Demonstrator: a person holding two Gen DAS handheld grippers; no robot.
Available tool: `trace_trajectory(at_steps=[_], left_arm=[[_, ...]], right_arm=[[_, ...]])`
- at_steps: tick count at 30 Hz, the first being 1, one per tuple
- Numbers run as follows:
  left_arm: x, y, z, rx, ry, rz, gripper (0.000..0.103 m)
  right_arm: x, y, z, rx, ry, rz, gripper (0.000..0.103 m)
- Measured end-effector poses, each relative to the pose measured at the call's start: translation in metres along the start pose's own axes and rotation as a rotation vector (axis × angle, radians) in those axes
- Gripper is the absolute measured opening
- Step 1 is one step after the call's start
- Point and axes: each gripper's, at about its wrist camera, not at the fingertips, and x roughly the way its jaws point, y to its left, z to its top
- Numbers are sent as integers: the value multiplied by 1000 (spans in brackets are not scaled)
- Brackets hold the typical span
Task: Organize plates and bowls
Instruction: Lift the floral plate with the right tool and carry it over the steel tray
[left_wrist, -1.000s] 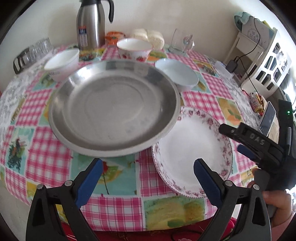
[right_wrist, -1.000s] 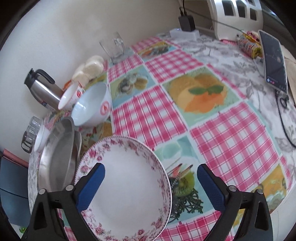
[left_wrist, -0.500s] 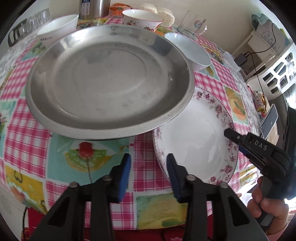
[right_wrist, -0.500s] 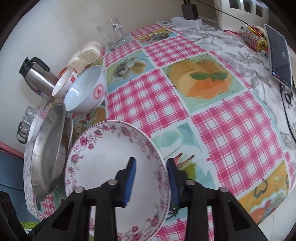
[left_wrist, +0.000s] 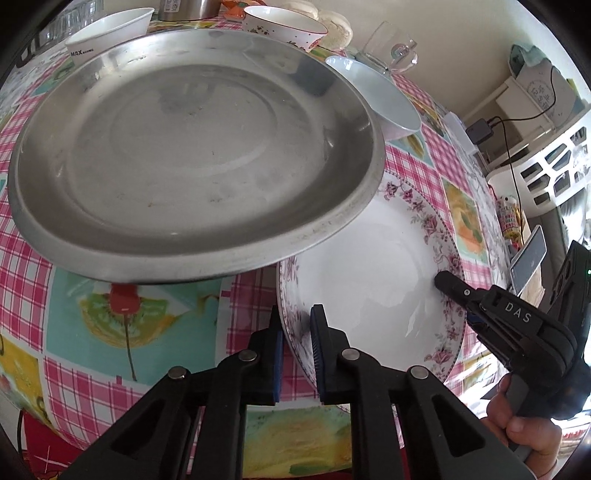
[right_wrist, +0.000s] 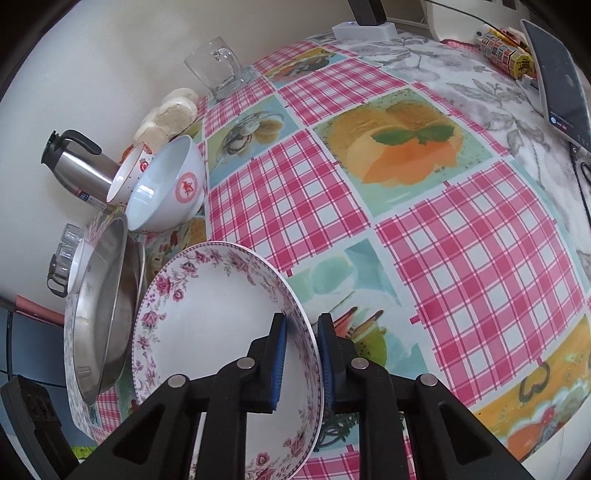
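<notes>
Floral plate (left_wrist: 369, 280) sits at the near edge of the checked tablecloth (right_wrist: 461, 258), gripped from two sides. Left gripper (left_wrist: 297, 347) is clenched on its near-left rim, one blue pad either side of the lip. Right gripper (right_wrist: 301, 354) is likewise clamped on the opposite rim; in the left wrist view its black tip (left_wrist: 448, 282) lies over the flowered border. Steel tray (left_wrist: 192, 147) lies just left of the plate, its raised rim overlapping the plate's far-left edge; whether the two touch cannot be told. Behind the tray: a white bowl (left_wrist: 110, 27), a speckled bowl (left_wrist: 284, 29), a pale blue bowl (right_wrist: 166, 192) with a red emblem, a thermos (right_wrist: 79, 166), a glass mug (right_wrist: 218, 66). To the plate's right the cloth runs bare toward a phone (right_wrist: 561, 81) near the far side. Table edge falls away directly below both grippers.
</notes>
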Motion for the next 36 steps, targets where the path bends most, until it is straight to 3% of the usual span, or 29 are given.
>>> trace_trajectory(at_steps=[8,13,24,31,36], left_arm=[[1,-1,3,10,2,-7,14],[2,-20,3,119,-11,34,14],[13,-49,0,224,1,-14,15],[2,-62,3,255,-67,-65,16],[-2,-69,3,288,-95,-61,17]], right_arm=[[0,-1,0,-6,-8,7,18],[-1,0,1,-20,-4,-19,19],[-15,-36,5,43,-35,-19,19],[-23,-53,5,90,-49,32,19],[-28,-62,6,117,-68,50,19]])
